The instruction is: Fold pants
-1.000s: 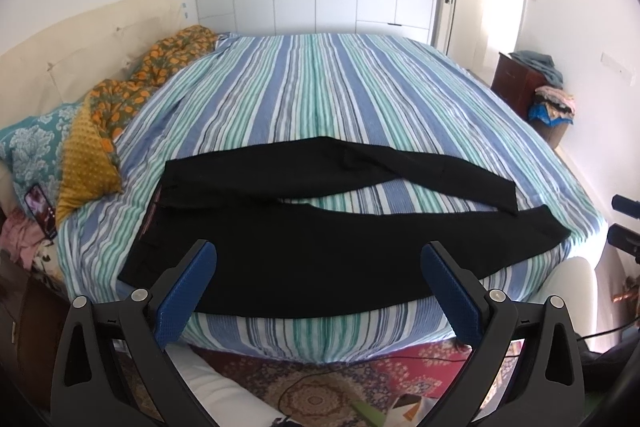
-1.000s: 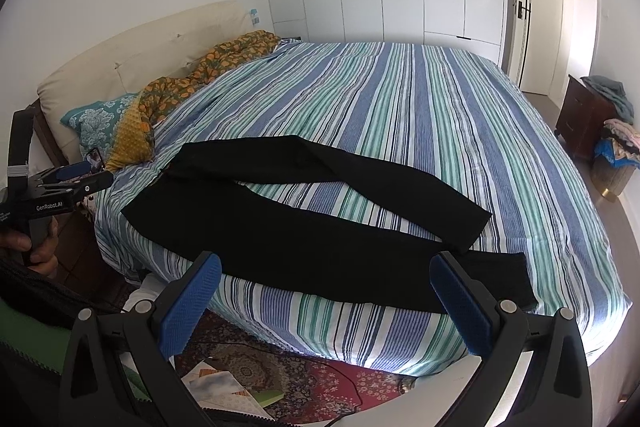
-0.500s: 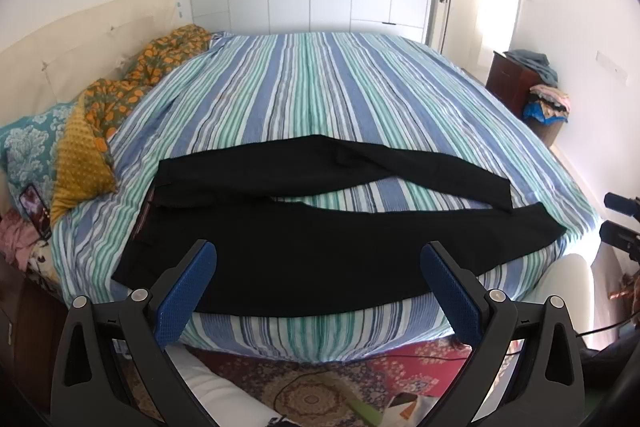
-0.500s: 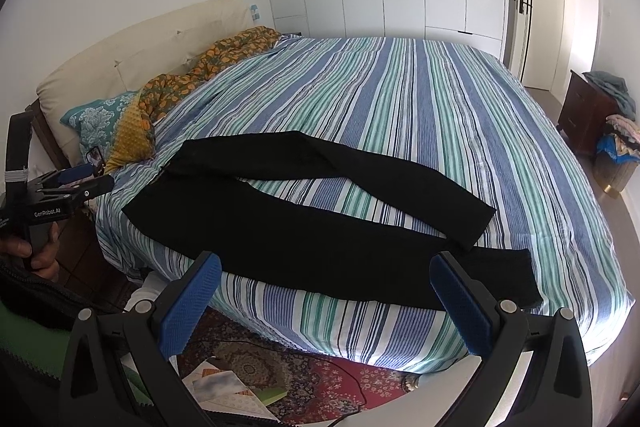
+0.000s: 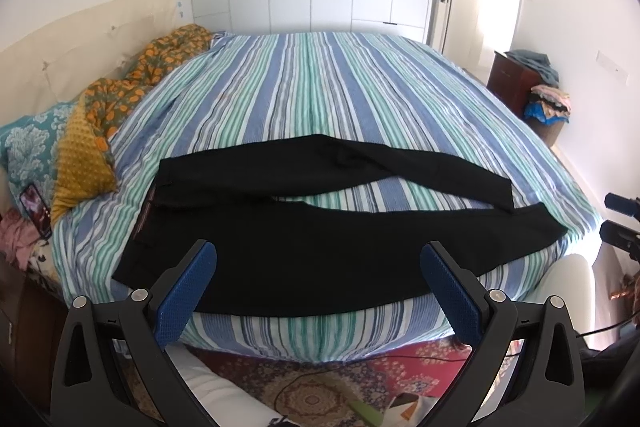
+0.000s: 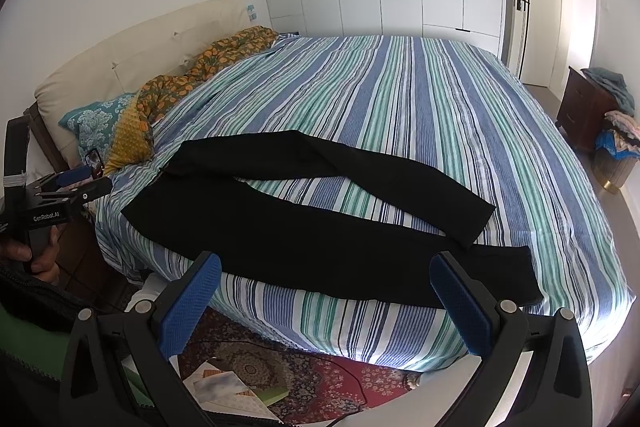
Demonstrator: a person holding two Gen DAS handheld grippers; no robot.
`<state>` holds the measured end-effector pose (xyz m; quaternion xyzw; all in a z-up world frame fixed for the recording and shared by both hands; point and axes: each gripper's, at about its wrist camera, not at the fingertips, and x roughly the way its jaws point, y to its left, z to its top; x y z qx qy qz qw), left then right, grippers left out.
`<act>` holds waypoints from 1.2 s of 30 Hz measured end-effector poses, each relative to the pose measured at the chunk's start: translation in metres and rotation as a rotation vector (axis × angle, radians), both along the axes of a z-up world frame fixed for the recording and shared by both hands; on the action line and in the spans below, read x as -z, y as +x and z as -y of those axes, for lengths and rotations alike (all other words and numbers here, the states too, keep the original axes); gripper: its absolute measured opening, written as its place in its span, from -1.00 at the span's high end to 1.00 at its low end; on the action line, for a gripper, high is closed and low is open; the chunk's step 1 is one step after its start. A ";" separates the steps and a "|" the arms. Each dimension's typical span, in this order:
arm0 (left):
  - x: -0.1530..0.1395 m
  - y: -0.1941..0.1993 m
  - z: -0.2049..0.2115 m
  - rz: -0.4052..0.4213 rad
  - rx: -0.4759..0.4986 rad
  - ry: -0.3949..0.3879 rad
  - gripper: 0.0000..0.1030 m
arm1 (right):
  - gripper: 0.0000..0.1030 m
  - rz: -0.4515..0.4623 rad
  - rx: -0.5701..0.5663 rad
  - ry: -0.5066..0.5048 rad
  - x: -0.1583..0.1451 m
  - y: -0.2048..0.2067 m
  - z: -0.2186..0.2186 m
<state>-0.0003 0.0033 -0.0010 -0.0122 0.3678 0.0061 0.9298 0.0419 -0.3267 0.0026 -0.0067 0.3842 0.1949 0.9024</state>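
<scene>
Black pants (image 5: pixel 312 251) lie flat along the near edge of a striped bed (image 5: pixel 320 95), waistband at the left, legs spread apart toward the right. The right wrist view shows them too (image 6: pixel 304 231). My left gripper (image 5: pixel 318 291) is open and empty, held off the bed's near edge over the nearer leg. My right gripper (image 6: pixel 326 299) is open and empty, short of the bed edge near the nearer leg's lower part. The left gripper also shows at the left of the right wrist view (image 6: pixel 60 195), and the right gripper at the right edge of the left wrist view (image 5: pixel 620 223).
Pillows (image 5: pixel 80 155) and an orange patterned blanket (image 5: pixel 160 67) lie by the headboard at the left. A phone (image 5: pixel 36 207) lies beside them. A dark cabinet with piled clothes (image 5: pixel 528 91) stands at the right. A patterned rug with papers (image 6: pixel 256 375) covers the floor below.
Both grippers have drifted slightly, so the bed and pants sit a little differently in each view. The pants have not moved. Both grippers stay open.
</scene>
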 end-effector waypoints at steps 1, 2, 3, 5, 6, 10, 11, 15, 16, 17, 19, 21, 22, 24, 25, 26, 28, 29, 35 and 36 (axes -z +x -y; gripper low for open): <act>0.000 0.000 0.000 -0.002 -0.002 0.000 -0.98 | -1.00 0.000 -0.001 -0.001 0.000 0.001 0.000; 0.001 0.001 -0.001 -0.003 -0.003 0.000 -0.98 | -1.00 0.000 -0.003 -0.002 0.000 0.001 -0.001; 0.001 0.001 -0.001 -0.003 -0.004 -0.001 -0.98 | -1.00 -0.001 -0.005 -0.001 0.001 0.001 -0.001; 0.000 0.001 -0.001 -0.001 -0.006 -0.001 -0.98 | -1.00 -0.003 -0.008 -0.001 0.002 0.001 -0.002; 0.001 0.000 -0.001 -0.001 -0.006 0.000 -0.98 | -1.00 -0.002 -0.010 -0.001 0.002 0.002 -0.003; 0.000 0.001 -0.001 -0.003 -0.004 0.000 -0.98 | -1.00 -0.003 -0.013 -0.002 0.003 0.001 -0.003; 0.001 0.001 -0.001 -0.004 -0.003 0.001 -0.98 | -1.00 -0.003 -0.012 -0.001 0.003 0.002 -0.003; 0.001 0.002 0.001 -0.005 0.002 0.005 -0.98 | -1.00 -0.003 -0.012 0.001 0.003 0.002 -0.004; 0.001 0.002 0.001 -0.005 0.002 0.005 -0.98 | -1.00 -0.004 -0.012 0.001 0.004 0.003 -0.004; 0.001 0.001 0.002 -0.005 0.002 0.005 -0.98 | -1.00 -0.006 -0.012 0.001 0.005 0.003 -0.004; 0.002 0.001 0.002 -0.005 0.001 0.005 -0.99 | -1.00 -0.010 -0.011 0.002 0.006 0.003 -0.004; 0.002 0.001 0.002 -0.006 0.000 0.004 -0.99 | -1.00 -0.014 -0.012 0.006 0.006 0.004 -0.004; 0.002 0.002 0.002 -0.007 -0.001 0.004 -0.98 | -1.00 -0.014 -0.013 0.007 0.007 0.004 -0.005; 0.002 0.002 0.001 -0.006 -0.002 0.003 -0.98 | -1.00 -0.013 -0.013 0.006 0.006 0.004 -0.005; 0.002 0.002 0.001 -0.006 -0.003 0.003 -0.98 | -1.00 -0.012 -0.014 0.005 0.006 0.004 -0.006; 0.002 0.002 0.001 -0.006 -0.002 0.003 -0.98 | -1.00 -0.011 -0.014 0.006 0.006 0.004 -0.006; 0.003 0.002 0.001 -0.008 -0.002 0.003 -0.98 | -1.00 -0.011 -0.013 0.006 0.006 0.004 -0.006; 0.002 0.002 0.001 -0.007 -0.002 0.002 -0.98 | -1.00 -0.012 -0.012 0.007 0.006 0.004 -0.005; 0.003 0.002 0.000 -0.008 -0.001 0.002 -0.99 | -1.00 -0.019 -0.009 0.008 0.008 0.005 -0.006; 0.003 0.002 0.000 -0.008 -0.001 0.002 -0.98 | -1.00 -0.020 -0.008 0.009 0.009 0.006 -0.005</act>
